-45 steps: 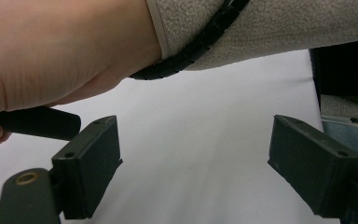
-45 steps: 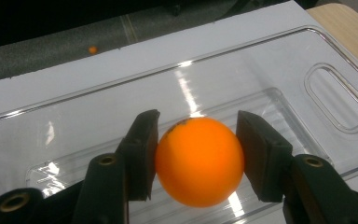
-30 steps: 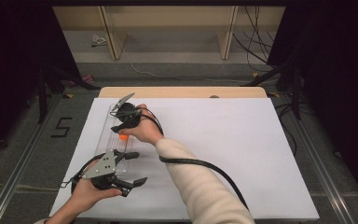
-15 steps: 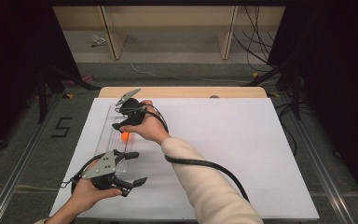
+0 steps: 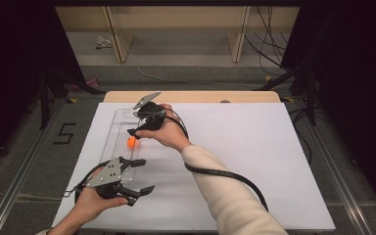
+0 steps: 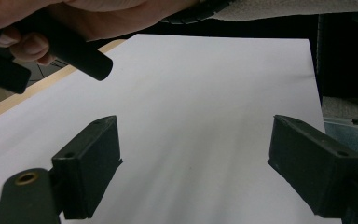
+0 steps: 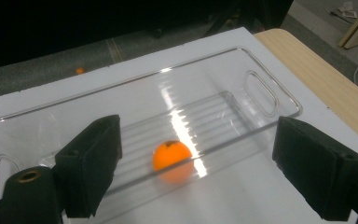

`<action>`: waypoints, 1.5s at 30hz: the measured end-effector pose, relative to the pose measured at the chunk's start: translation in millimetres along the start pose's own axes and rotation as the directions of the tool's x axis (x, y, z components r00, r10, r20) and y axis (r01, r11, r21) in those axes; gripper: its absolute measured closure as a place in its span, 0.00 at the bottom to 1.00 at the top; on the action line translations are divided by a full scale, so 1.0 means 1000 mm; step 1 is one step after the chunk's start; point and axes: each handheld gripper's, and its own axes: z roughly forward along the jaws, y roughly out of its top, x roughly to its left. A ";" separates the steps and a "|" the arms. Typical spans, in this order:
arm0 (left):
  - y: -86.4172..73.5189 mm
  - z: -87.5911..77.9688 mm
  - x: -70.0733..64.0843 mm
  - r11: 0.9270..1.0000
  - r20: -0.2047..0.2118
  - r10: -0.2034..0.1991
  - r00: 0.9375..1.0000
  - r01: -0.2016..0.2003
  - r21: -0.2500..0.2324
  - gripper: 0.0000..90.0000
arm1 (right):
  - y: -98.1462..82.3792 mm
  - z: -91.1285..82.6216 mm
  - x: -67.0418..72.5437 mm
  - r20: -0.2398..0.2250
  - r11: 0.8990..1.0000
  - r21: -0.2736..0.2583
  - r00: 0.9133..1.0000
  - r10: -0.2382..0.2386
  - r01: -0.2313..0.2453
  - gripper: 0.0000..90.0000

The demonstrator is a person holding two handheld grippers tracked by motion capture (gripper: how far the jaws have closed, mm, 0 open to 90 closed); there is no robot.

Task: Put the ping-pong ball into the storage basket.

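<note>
The right gripper (image 7: 191,163), its jaws just opened wide and empty, hung above the orange ball (image 7: 171,157) lying free in the clear tray (image 7: 270,93) below and between them, apparently released there, while the left gripper (image 6: 196,168) waited open, holding nothing.

Left tongs (image 6: 193,170) gape wide over the flat white sheet (image 6: 205,107) covering the worktop, nothing between the black pads (image 6: 91,163). Top left, the other hand (image 6: 74,14) grips a black handle (image 6: 74,53); a pale wooden edge (image 6: 37,88) peeks out beside it.
</note>
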 end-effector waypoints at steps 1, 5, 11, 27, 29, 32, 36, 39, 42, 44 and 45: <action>0.000 0.000 0.000 1.000 -0.001 -0.002 1.000 0.002 0.000 0.18 | -0.001 -0.002 -0.001 0.002 1.000 -0.002 1.000 0.007 -0.007 0.19; 0.000 0.000 0.000 1.000 -0.001 -0.001 1.000 0.001 0.000 0.18 | -0.005 -0.007 -0.004 0.012 1.000 -0.001 1.000 0.005 -0.005 0.18; 0.000 0.000 0.000 1.000 -0.004 0.000 1.000 0.000 0.000 0.18 | -0.014 -0.015 -0.007 0.022 1.000 -0.005 0.999 0.025 -0.025 0.18; 0.000 0.000 0.000 1.000 -0.005 -0.002 1.000 0.002 0.002 0.18 | -0.035 -0.037 -0.017 0.049 0.999 -0.010 0.998 0.048 -0.048 0.18; 0.000 0.000 0.000 1.000 -0.005 -0.001 1.000 0.001 0.003 0.18 | -0.038 -0.039 -0.018 0.052 0.999 -0.009 0.997 0.049 -0.049 0.18; 0.000 0.000 0.000 1.000 -0.006 -0.002 1.000 0.002 0.003 0.18 | -0.042 -0.042 -0.021 0.058 0.999 -0.013 0.997 0.048 -0.047 0.18; 0.000 0.000 0.000 1.000 -0.007 -0.001 1.000 0.001 0.004 0.18 | -0.047 -0.047 -0.023 0.064 0.998 -0.011 0.996 0.062 -0.062 0.18; 0.000 0.000 0.000 1.000 -0.008 -0.001 1.000 0.001 0.003 0.18 | -0.050 -0.050 -0.024 0.066 0.998 -0.009 0.996 0.057 -0.057 0.18; 0.000 0.000 0.000 1.000 -0.007 -0.002 1.000 0.002 0.003 0.18 | -0.054 -0.052 -0.024 0.069 0.998 -0.009 0.996 0.060 -0.060 0.18; 0.000 0.000 0.000 1.000 -0.007 -0.002 1.000 0.002 0.005 0.18 | -0.057 -0.055 -0.025 0.073 0.998 -0.010 0.995 0.068 -0.067 0.18; 0.000 0.000 0.000 1.000 -0.007 -0.002 1.000 0.002 0.004 0.18 | -0.058 -0.056 -0.026 0.074 0.998 -0.009 0.995 0.070 -0.070 0.18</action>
